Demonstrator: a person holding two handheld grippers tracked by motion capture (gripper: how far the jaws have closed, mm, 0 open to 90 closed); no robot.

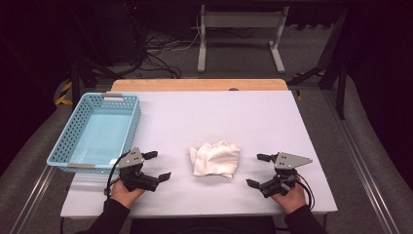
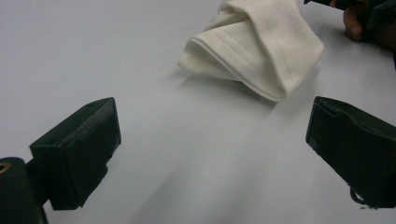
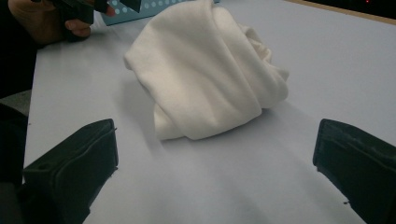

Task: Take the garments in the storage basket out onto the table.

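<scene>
Between both grippers, white cloth [image 1: 215,159] lying crumpled on surface [image 1: 253,117], untouched. Left gripper [image 1: 158,165] and right gripper [image 1: 258,170] resting either side, jaws spread wide, holding nothing. Step seemingly approach before grasp. Next move probably calling for closing in on cloth edges. Blue basket [image 1: 68,141] sitting far left, empty.

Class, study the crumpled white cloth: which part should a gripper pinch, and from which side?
Pinch the white cloth at its raised, bunched right edge, coming in level from the right with the right gripper. Those thick rolled folds probably offer open jaws more to bite than the flatter middle.
</scene>
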